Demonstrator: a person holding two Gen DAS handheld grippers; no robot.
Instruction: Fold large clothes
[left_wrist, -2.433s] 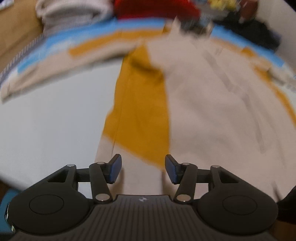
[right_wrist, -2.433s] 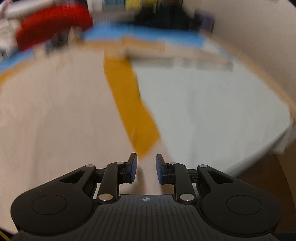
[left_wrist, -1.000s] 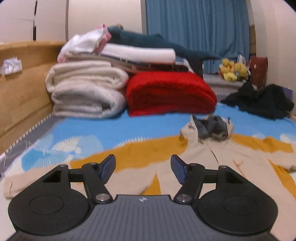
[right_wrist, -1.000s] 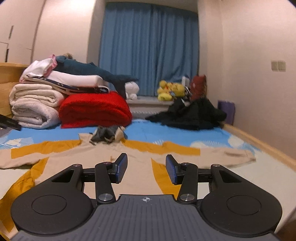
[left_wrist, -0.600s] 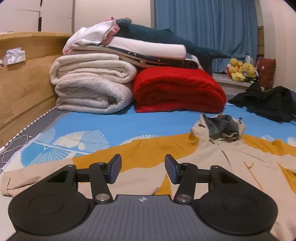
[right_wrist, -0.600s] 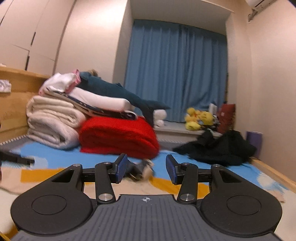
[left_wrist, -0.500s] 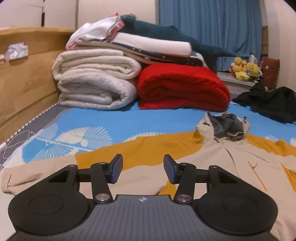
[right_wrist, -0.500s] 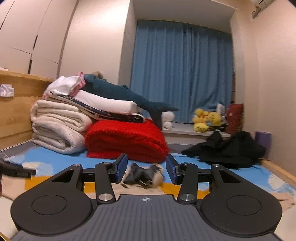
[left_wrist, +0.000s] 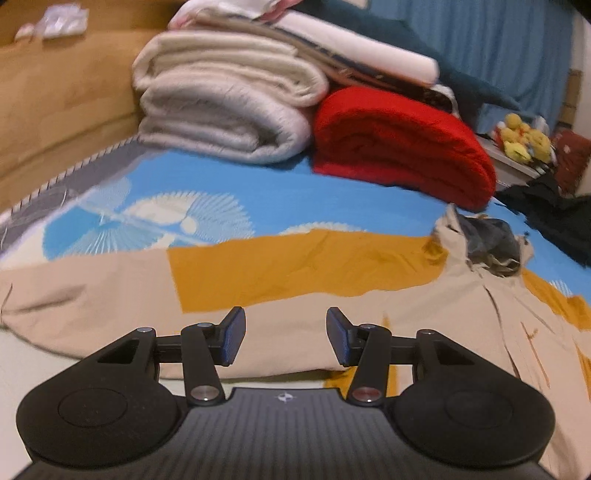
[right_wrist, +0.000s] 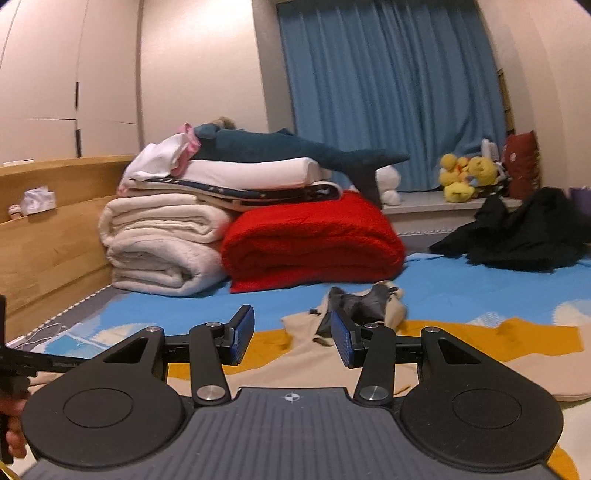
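Pale cream walls (right_wrist: 199, 66) close the room, with flat cupboard doors (right_wrist: 44, 96) on the left. A blue curtain (right_wrist: 391, 88) hangs full height at the back, above a low grey ledge (right_wrist: 417, 206). A wooden headboard (right_wrist: 48, 236) runs along the left side of the bed, which is covered by a blue sheet with white fan patterns (left_wrist: 155, 218). The light is dim, warm and indoor.

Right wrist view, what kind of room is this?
Most likely a bedroom: folded blankets stacked by a wooden headboard, a plush shark on top, blue curtains behind.
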